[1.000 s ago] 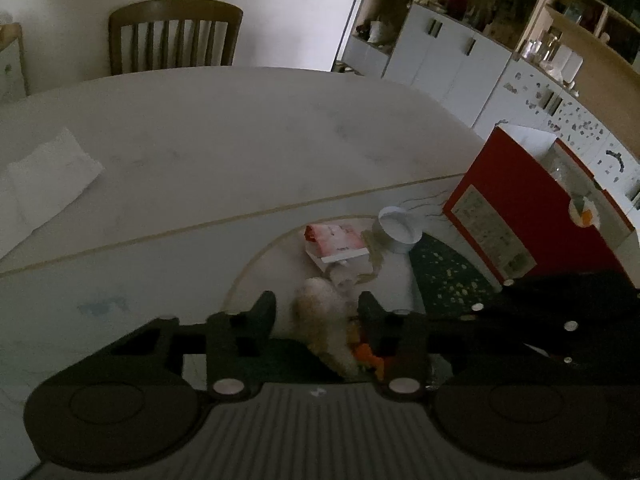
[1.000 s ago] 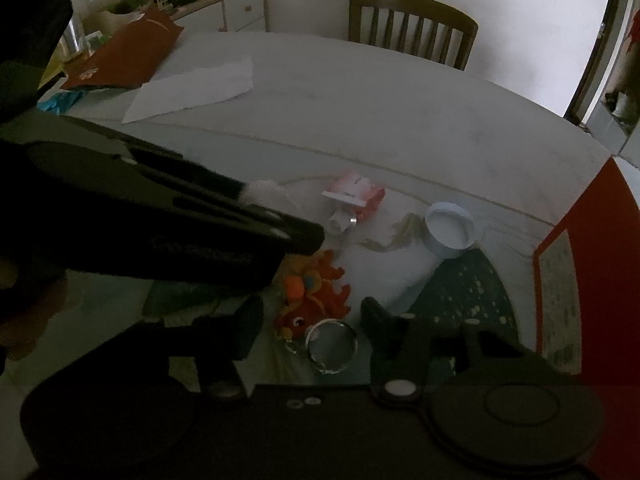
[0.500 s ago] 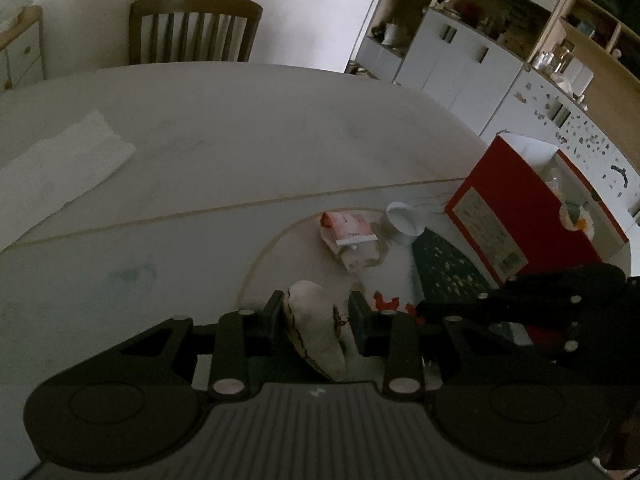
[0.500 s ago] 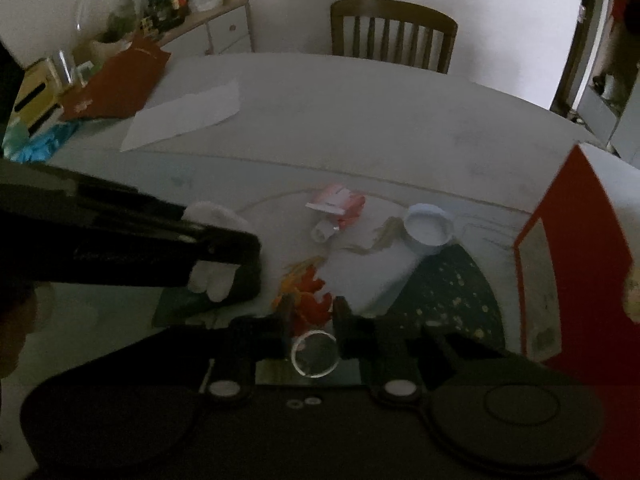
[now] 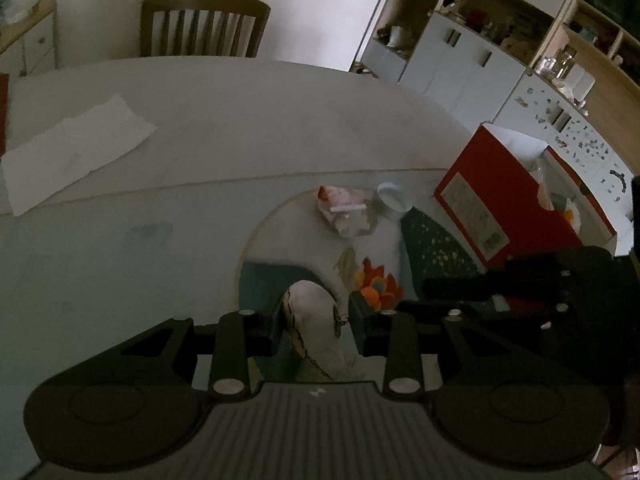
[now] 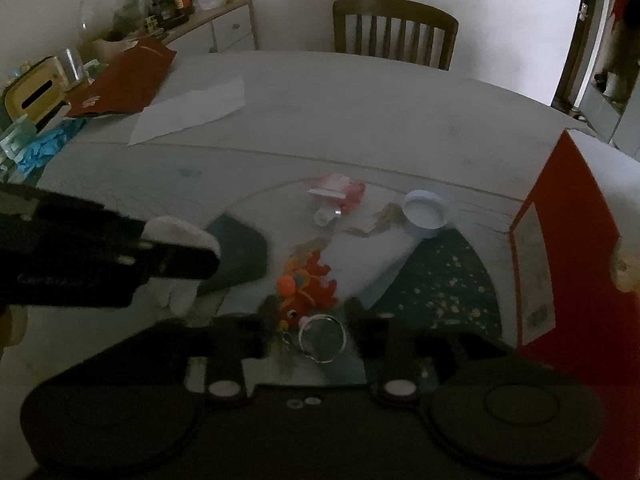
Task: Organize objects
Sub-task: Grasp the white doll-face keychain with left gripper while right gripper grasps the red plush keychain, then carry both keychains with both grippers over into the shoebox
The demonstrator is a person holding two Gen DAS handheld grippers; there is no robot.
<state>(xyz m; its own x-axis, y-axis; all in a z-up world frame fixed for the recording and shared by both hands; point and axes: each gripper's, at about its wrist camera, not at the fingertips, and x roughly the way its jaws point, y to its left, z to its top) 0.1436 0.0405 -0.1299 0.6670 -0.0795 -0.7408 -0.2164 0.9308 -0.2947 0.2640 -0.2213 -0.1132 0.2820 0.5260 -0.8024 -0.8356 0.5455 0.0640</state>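
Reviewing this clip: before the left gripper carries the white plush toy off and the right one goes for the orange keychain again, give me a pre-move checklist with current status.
1. Left gripper clamped on the white plush toy: ok, pads press both sides.
2. Toy clear of the table: cannot tell; its lower end is hidden.
3. Right gripper has hold of the orange keychain: not ok. Its jaws are opening, and the metal ring sits loose between them.
4. Red box open to take items: ok, top open, some contents already inside.
5. Grippers apart from each other: ok, a gap shows in the right wrist view.
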